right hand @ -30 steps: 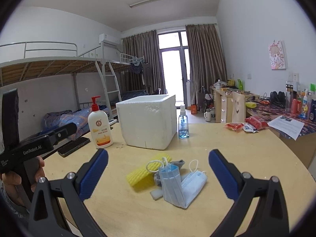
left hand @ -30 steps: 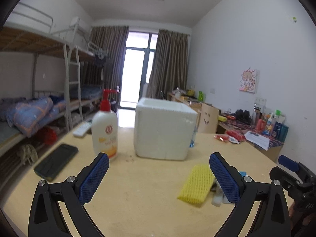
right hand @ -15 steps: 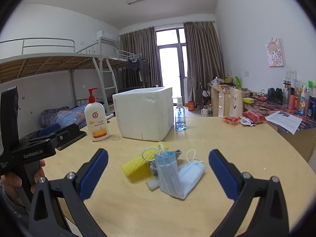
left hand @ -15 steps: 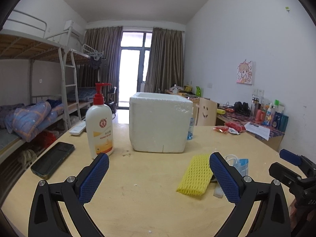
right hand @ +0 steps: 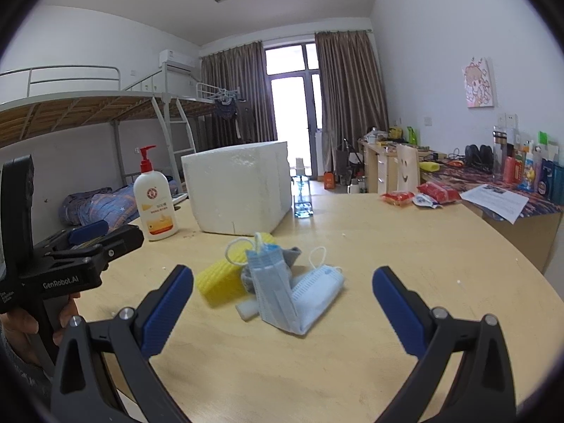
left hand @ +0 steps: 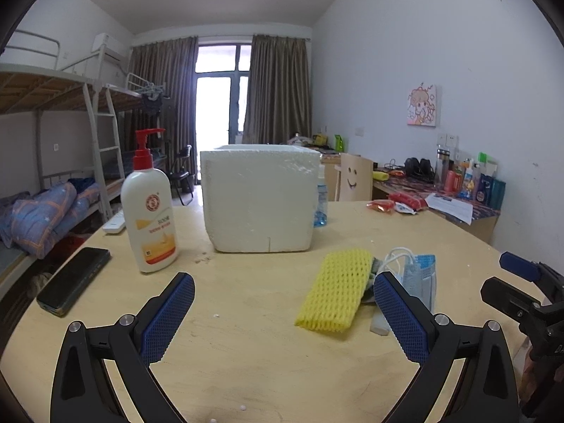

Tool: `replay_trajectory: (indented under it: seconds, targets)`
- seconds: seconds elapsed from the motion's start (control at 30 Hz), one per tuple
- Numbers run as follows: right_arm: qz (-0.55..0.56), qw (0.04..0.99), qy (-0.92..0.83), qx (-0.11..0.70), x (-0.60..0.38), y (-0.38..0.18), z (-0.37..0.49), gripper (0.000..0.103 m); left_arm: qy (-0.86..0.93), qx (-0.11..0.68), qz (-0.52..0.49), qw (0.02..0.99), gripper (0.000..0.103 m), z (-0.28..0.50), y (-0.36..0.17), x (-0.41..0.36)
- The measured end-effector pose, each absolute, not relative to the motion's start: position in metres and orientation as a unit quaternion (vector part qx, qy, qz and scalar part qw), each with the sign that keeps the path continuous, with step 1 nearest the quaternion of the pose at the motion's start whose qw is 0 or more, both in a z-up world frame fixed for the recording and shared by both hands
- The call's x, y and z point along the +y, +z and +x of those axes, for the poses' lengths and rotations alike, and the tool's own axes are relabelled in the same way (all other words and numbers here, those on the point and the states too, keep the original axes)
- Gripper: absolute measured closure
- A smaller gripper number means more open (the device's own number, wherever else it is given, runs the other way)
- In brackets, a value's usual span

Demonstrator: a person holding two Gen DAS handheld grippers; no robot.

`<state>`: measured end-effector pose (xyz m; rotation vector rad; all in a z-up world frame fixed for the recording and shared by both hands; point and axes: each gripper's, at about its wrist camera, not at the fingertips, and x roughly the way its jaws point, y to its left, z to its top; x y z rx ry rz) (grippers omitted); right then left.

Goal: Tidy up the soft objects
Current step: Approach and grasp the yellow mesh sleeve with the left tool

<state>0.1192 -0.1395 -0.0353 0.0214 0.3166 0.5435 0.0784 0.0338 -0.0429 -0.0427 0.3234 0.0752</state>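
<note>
A small heap of soft things lies on the round wooden table (left hand: 253, 345): a yellow foam net (left hand: 335, 290) (right hand: 220, 280), blue face masks (right hand: 296, 289) (left hand: 419, 276), a grey cloth (right hand: 294, 253) and a white foam piece (right hand: 248, 308). Behind it stands a white foam box (left hand: 261, 195) (right hand: 236, 192). My left gripper (left hand: 282, 312) is open, low over the table, with the heap just ahead and to its right. My right gripper (right hand: 282, 303) is open too, with the masks lying between and just beyond its fingers.
A lotion pump bottle (left hand: 149, 208) (right hand: 155, 206) and a black phone (left hand: 75, 275) sit left of the box. A clear spray bottle (right hand: 303, 190) stands behind it. Red snack packets (right hand: 419, 194) lie far right. A bunk bed (left hand: 53, 148) and a cluttered desk (left hand: 440, 190) surround the table.
Both grippers have come lower and closer to the heap, which now looms larger in each view. Their jaws stay wide apart. Nothing on the table has shifted.
</note>
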Motion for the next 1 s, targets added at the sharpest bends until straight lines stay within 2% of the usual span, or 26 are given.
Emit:
replay_trajectory:
  seconds: [0.37, 0.9, 1.0]
  targets:
    - [0.006, 0.953, 0.251, 0.171, -0.148, -0.045, 0.122, 0.0, 0.009, 0.189, 0.0, 0.982, 0.001, 0.091, -0.055, 0.015]
    - [0.016, 0.943, 0.254, 0.215, -0.153, -0.059, 0.143, 0.0, -0.019, 0.269, 0.012, 0.963, 0.001, 0.131, -0.073, 0.006]
    - [0.02, 0.941, 0.255, 0.222, -0.154, -0.061, 0.146, 0.0, -0.035, 0.29, 0.008, 0.956, 0.007, 0.138, -0.076, 0.004]
